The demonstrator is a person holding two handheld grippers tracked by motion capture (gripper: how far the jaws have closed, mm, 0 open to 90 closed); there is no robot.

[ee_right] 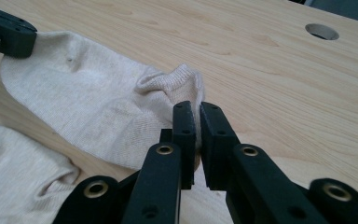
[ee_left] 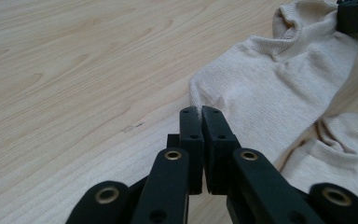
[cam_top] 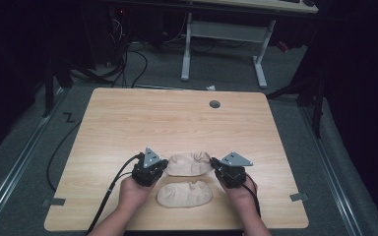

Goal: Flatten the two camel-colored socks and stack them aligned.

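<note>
tongs [ee_left: 200, 112] — black jaws, brass rivets | grey three-cornered plates | black cables — bare forearms

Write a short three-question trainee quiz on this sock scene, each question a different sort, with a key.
1. True or false: both grippers are shut on the same sock.
2. Which sock is gripped: A the far sock, B the near sock?
3. Fill in: the round hole lies in the table's ____ half.

Key
1. True: left gripper pinches one end of the far sock, right gripper the other.
2. A; the near sock lies free.
3. Far: hole, table.
</note>
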